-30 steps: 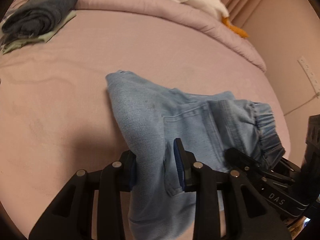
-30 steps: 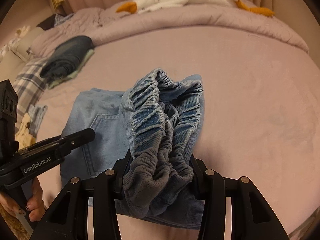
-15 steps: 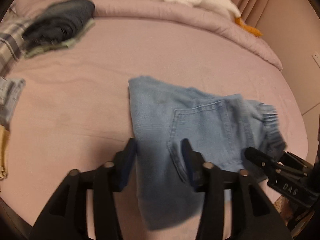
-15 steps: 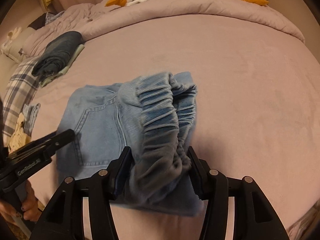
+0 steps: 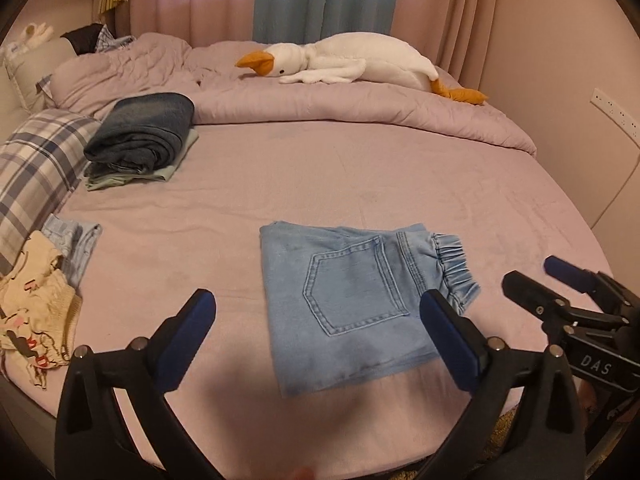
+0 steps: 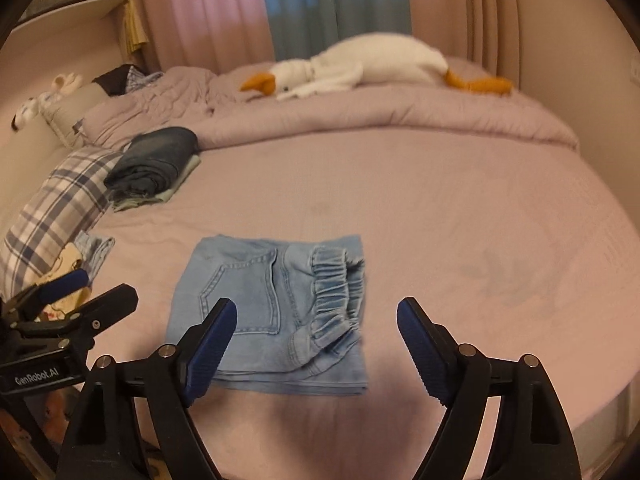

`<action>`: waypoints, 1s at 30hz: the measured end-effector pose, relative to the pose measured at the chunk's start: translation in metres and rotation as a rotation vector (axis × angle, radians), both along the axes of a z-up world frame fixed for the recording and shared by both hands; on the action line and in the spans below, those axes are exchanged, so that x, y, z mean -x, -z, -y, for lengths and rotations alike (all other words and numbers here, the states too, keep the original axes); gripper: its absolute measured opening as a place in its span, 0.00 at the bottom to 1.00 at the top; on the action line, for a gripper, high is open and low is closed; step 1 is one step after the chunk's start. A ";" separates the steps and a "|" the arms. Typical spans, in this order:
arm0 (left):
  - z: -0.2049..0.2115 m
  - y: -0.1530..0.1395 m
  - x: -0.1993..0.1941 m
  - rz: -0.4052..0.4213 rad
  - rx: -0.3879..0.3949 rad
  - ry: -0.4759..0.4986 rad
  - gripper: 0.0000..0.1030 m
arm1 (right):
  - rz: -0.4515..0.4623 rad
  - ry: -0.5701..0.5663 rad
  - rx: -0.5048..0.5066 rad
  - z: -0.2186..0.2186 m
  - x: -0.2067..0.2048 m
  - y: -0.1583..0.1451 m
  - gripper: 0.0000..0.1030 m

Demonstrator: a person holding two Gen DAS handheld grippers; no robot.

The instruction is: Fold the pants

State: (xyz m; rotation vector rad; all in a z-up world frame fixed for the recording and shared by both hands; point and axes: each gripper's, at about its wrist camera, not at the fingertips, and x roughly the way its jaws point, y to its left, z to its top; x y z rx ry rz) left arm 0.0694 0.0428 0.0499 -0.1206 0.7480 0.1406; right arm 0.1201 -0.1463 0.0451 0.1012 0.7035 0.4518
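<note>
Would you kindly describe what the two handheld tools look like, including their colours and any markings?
Both are black plastic, each with two angled fingers faced with ribbed blue pads and silver rivets. The left tool shows "GenRobot.AI" in pale letters on its side; the right tool shows "DAS".

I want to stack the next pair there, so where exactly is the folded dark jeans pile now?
In both wrist views the dark jeans pile sits far left on the bed, atop a pale green garment, beside the plaid pillow.
</note>
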 end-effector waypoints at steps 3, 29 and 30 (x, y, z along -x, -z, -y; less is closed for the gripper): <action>0.003 0.000 0.007 -0.009 0.008 -0.009 0.99 | 0.031 -0.002 0.002 0.000 0.005 -0.006 0.81; 0.009 0.017 0.021 -0.087 0.057 -0.055 0.99 | 0.005 -0.002 0.017 -0.004 0.017 0.005 0.81; 0.010 0.017 0.022 -0.085 0.056 -0.057 0.99 | 0.002 -0.002 0.018 -0.005 0.017 0.006 0.81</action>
